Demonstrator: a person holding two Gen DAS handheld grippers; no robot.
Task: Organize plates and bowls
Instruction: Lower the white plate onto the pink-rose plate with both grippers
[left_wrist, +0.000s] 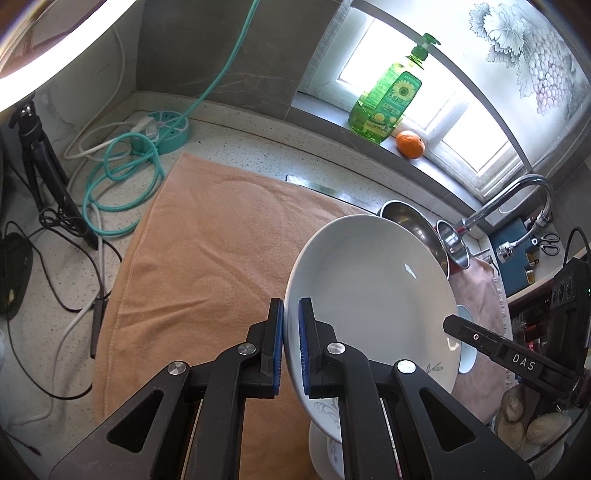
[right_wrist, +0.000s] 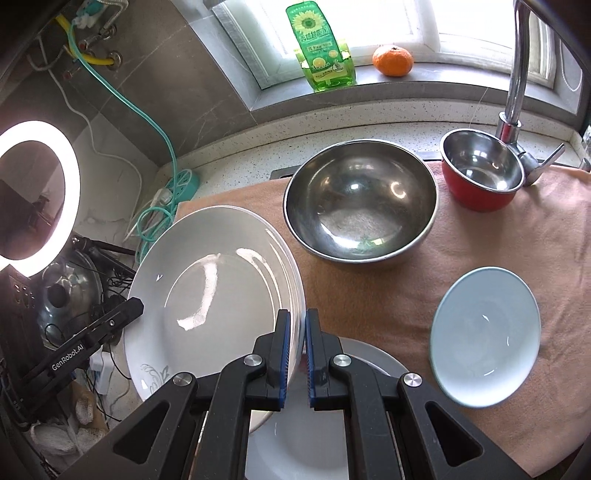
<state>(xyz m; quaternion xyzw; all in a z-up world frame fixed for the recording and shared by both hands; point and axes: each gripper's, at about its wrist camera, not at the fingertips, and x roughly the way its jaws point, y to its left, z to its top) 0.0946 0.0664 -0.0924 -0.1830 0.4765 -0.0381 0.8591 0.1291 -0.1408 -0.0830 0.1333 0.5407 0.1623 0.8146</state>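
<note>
A large white plate (left_wrist: 369, 295) with a leaf print is held tilted above the orange towel (left_wrist: 207, 243). My left gripper (left_wrist: 291, 328) is shut on its left rim. My right gripper (right_wrist: 297, 343) is shut on its right rim; the plate (right_wrist: 214, 291) fills the left of that view. My right gripper's finger shows in the left wrist view (left_wrist: 498, 350). Another white plate (right_wrist: 325, 424) lies under it on the towel (right_wrist: 517, 240). A large steel bowl (right_wrist: 360, 203), a red-sided steel bowl (right_wrist: 480, 170) and a pale blue plate (right_wrist: 484, 338) stand on the towel.
A green soap bottle (left_wrist: 388, 99) and an orange (left_wrist: 410, 144) sit on the windowsill. A chrome tap (right_wrist: 517, 85) rises at the right. A teal power strip (left_wrist: 166, 129) with coiled cables, a tripod (left_wrist: 40, 166) and a ring light (right_wrist: 37, 199) are at the left.
</note>
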